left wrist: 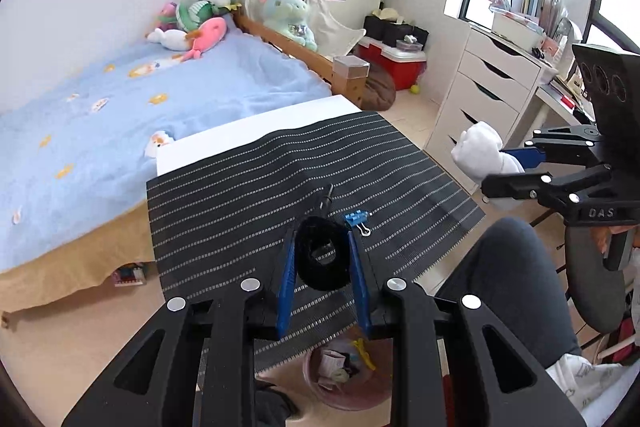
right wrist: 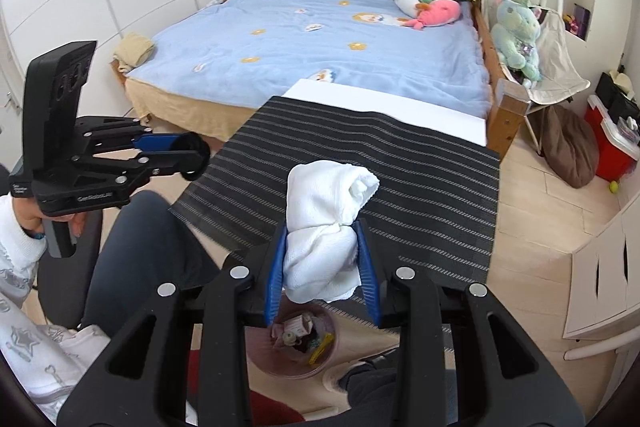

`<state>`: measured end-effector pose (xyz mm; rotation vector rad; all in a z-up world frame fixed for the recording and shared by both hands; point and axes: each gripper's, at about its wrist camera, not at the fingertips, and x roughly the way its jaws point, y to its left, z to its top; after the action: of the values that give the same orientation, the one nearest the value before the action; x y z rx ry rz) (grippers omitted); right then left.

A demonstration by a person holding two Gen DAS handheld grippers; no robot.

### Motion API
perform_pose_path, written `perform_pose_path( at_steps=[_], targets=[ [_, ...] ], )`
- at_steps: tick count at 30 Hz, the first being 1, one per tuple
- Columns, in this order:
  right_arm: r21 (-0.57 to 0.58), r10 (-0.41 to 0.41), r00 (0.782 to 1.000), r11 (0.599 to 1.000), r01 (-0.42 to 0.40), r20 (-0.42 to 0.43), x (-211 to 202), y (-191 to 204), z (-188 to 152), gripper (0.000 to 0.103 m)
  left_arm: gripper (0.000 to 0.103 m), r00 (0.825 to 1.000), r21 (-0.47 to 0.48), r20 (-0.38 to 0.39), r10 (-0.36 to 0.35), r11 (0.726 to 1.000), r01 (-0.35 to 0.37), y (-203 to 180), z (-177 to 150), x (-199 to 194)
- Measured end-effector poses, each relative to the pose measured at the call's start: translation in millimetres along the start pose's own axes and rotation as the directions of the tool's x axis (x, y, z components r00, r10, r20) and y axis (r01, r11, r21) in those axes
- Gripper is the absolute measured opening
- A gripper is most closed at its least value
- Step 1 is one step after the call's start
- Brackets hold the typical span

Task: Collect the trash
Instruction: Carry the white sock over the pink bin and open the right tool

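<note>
My left gripper (left wrist: 322,251) is shut on a black fuzzy ring (left wrist: 322,255) and holds it above the striped mat's near edge. It also shows in the right wrist view (right wrist: 192,157). My right gripper (right wrist: 322,241) is shut on a crumpled white cloth wad (right wrist: 324,223), held over the mat's front edge; it also shows in the left wrist view (left wrist: 480,153). A pink trash bin (right wrist: 296,367) with several scraps inside stands on the floor below both grippers, and shows in the left wrist view (left wrist: 348,391). A blue binder clip (left wrist: 357,219) and a small black item (left wrist: 326,201) lie on the mat.
The black striped mat (left wrist: 248,195) covers a white table (left wrist: 256,123) beside a blue bed (right wrist: 320,43) with plush toys. White drawers (left wrist: 484,83) stand at the right. The person's leg (left wrist: 508,275) and a chair are next to the table.
</note>
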<state>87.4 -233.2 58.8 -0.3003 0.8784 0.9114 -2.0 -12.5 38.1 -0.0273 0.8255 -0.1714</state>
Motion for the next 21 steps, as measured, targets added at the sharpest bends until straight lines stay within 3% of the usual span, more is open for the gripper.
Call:
perform_pose_path(
  at_steps=[16, 19, 21],
  targets=[
    [-0.057, 0.129, 0.988, 0.989, -0.134, -0.084, 7.3, 50.8, -42.8, 0.033, 0.025, 1.000, -0.046, 0.024, -0.020, 0.999, 0.021, -2.6, -26.4, -26.1],
    [-0.063, 0.143, 0.986, 0.987, -0.149, -0.088, 8.8, 56.5, -43.7, 0.036, 0.025, 0.999, -0.046, 0.026, -0.023, 0.999, 0.024, -2.0, -26.8, -27.4],
    [-0.066, 0.151, 0.985, 0.985, -0.157, -0.085, 8.0, 58.4, -43.6, 0.044, 0.025, 0.999, -0.045, 0.026, -0.023, 0.999, 0.025, -1.4, -27.5, -27.8]
  ],
)
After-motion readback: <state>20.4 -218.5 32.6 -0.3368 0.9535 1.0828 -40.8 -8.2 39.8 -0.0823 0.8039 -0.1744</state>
